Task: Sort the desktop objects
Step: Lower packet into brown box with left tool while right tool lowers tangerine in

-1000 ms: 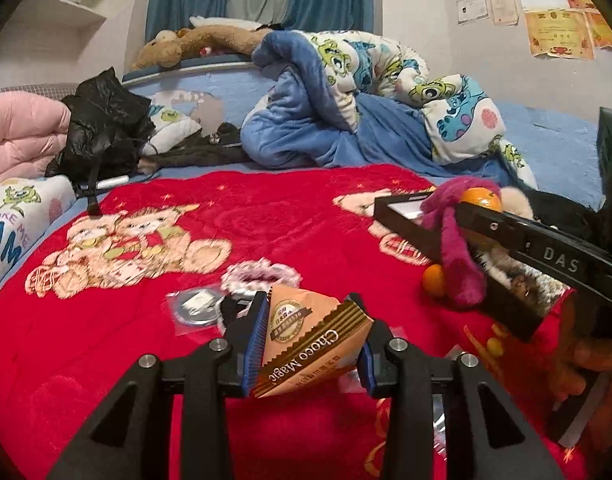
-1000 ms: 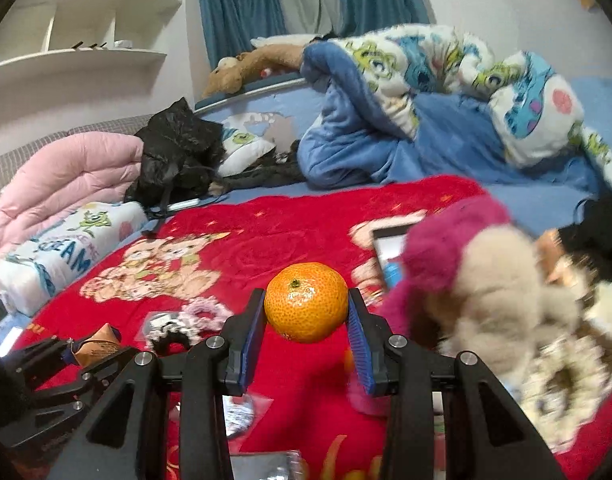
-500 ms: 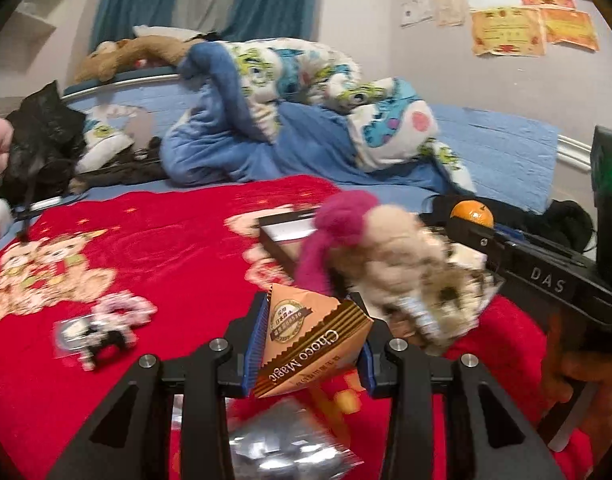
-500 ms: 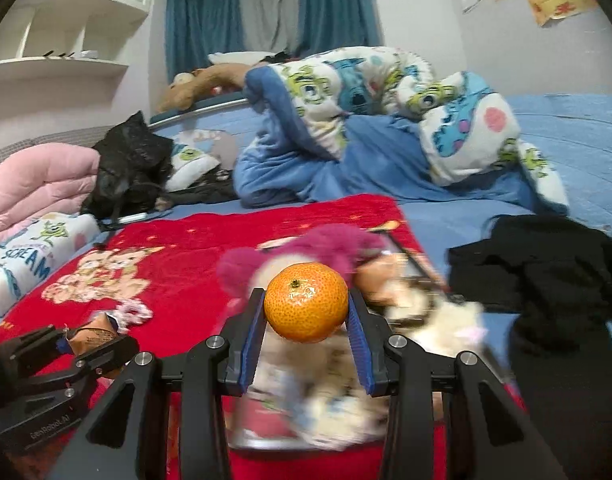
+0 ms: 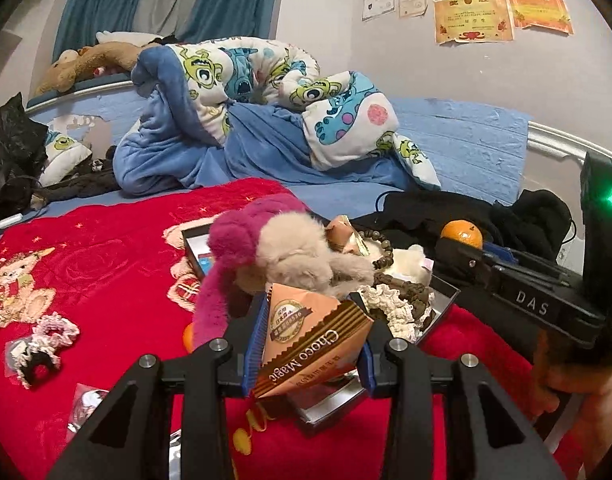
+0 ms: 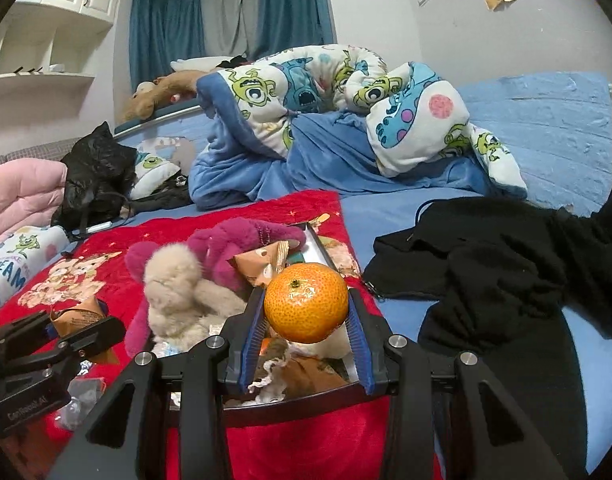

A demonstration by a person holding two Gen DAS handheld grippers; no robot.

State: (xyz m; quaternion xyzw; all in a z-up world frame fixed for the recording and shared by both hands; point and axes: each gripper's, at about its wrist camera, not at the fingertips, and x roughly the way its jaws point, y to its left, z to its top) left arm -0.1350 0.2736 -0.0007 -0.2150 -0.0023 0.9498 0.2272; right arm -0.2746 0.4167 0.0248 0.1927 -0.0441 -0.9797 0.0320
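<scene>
My left gripper [image 5: 308,344] is shut on an orange Choco Magic snack packet [image 5: 310,342], held above the near edge of a dark box [image 5: 444,298] on the red blanket. My right gripper [image 6: 306,310] is shut on a tangerine [image 6: 306,307], held above the same box [image 6: 297,404]. The box holds a beige and magenta plush toy [image 5: 293,256], a second snack packet [image 6: 261,266], a bead bracelet [image 5: 380,248] and lace hair ties. In the right wrist view the left gripper [image 6: 79,322] shows at the left with its packet. In the left wrist view the right gripper [image 5: 464,246] shows at the right with the tangerine [image 5: 462,234].
Hair scrunchies [image 5: 53,330] and small plastic packets [image 5: 85,400] lie on the red blanket [image 5: 105,264] at the left. Black clothing [image 6: 506,264] lies right of the box. A blue cartoon duvet [image 5: 245,112], a black bag [image 6: 93,176] and pink bedding [image 6: 21,196] lie behind.
Both grippers have swung right and come over the box, each still holding its object. The scrunchies have slid to the far left of the left wrist view.
</scene>
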